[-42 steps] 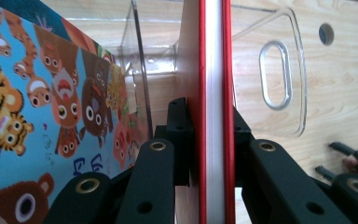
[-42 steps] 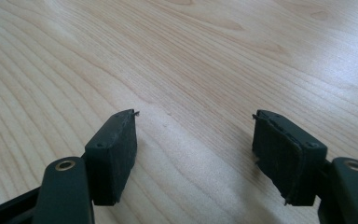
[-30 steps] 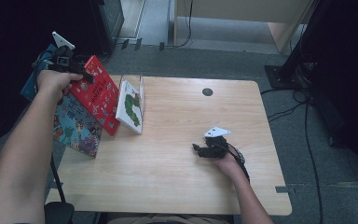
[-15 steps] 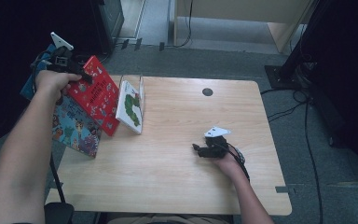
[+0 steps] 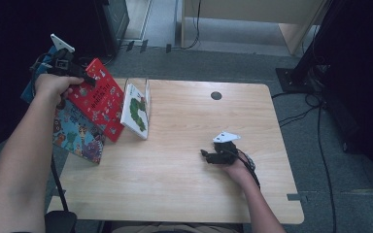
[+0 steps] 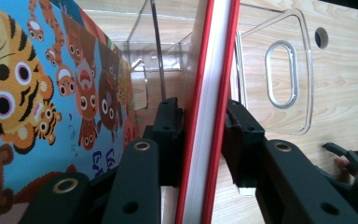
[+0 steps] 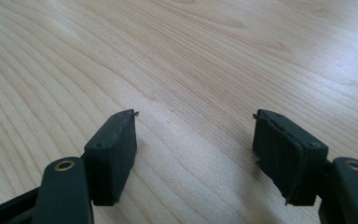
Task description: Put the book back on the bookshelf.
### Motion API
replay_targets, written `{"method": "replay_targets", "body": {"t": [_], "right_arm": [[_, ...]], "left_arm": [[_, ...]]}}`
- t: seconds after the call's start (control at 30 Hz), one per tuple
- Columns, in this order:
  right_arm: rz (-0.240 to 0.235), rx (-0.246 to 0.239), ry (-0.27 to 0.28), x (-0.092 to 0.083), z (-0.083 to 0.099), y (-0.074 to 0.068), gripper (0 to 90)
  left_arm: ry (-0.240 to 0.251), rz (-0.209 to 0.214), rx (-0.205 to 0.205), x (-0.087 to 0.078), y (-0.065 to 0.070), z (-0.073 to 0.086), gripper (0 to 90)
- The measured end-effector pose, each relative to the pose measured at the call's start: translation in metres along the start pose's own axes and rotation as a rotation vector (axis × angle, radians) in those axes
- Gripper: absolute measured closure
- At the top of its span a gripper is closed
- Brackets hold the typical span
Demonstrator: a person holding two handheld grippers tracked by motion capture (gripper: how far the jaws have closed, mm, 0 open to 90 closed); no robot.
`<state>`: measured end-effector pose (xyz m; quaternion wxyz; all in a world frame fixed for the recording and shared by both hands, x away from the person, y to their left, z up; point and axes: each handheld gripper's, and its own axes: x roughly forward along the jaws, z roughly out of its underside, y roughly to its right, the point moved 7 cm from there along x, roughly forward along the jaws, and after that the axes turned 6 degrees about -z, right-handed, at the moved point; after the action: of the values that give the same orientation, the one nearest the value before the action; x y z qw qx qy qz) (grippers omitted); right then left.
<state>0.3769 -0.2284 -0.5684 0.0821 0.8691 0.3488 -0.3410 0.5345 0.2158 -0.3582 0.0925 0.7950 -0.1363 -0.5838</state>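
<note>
Red book (image 5: 97, 99) leans by the rack (image 6: 303, 70) at upper left, left claw (image 6: 204, 121) jaws just opening off it; right claw (image 7: 193, 135) rests released; blue book (image 5: 77, 138) remains.

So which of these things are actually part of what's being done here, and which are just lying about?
In use:
- thin red hardcover book
- left gripper, jaws just eased wider around the book
- clear plastic book stand

Lying about:
- blue animal picture book
- white caterpillar book, in the stand
- right gripper, open over the wooden table
</note>
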Motion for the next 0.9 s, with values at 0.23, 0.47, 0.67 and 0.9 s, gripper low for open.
{"method": "replay_targets", "body": {"t": [0.23,0.47,0.67,0.9], "right_arm": [[0.0,-0.002,-0.001,0.0,0.0,0.0,30.1],[-0.008,-0.004,-0.003,0.0,0.0,0.0,29.7],[-0.012,-0.012,-0.003,0.0,0.0,0.0,29.1],[-0.016,-0.014,-0.003,0.0,0.0,0.0,28.3]], "left_arm": [[0.008,0.021,0.005,-0.002,0.0,0.0,64.8],[0.029,0.045,-0.001,-0.008,0.001,-0.001,59.4],[0.06,0.061,-0.01,-0.022,-0.003,-0.003,56.4],[0.093,0.076,0.004,-0.035,-0.003,0.0,55.1]]}}
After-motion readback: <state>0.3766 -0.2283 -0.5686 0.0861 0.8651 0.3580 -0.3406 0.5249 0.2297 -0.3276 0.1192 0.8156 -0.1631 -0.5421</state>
